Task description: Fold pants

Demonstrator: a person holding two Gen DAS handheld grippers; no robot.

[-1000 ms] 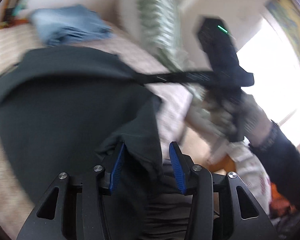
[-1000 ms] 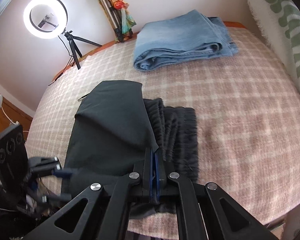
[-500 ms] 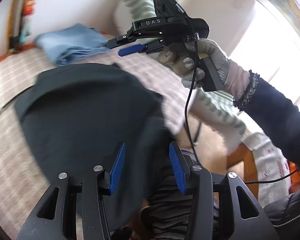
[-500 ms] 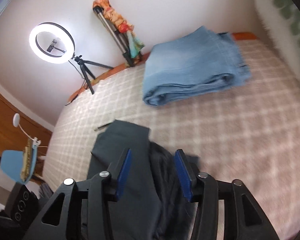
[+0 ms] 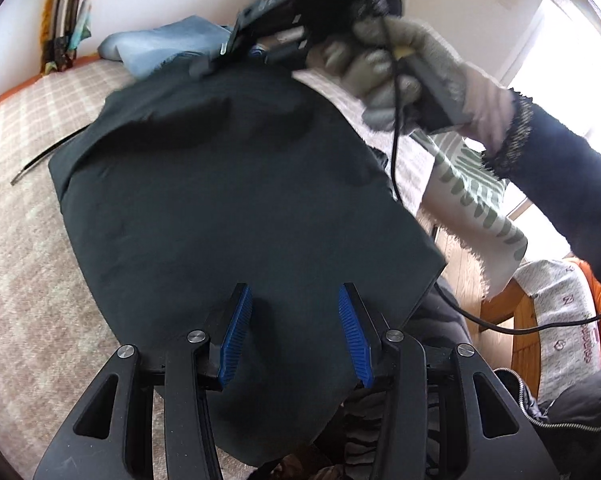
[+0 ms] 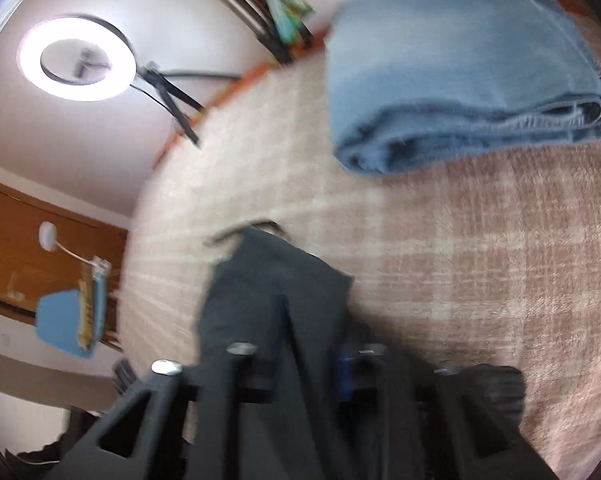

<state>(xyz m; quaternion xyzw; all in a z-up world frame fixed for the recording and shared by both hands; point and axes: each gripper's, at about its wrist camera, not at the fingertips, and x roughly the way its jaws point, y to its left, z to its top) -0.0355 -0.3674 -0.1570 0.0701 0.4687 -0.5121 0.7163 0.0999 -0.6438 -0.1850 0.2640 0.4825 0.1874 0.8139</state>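
While folded blue jeans point(image 6: 460, 64) lie beyond, right fingers point(image 5: 220, 54) are closing at the black pants point(image 5: 228, 200); left fingers point(image 5: 240, 332) stand apart.

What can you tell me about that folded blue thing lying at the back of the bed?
It is a pair of light blue jeans, denim by the look of it, folded into a thick flat stack. Several layers and a stitched seam show along the near edge. It lies on the pink checked bedcover near the far edge of the bed, close to the white wall. It lies apart from the dark pants, and nothing but the cover touches it. In the left wrist view the gloved hand's tool partly hides it.
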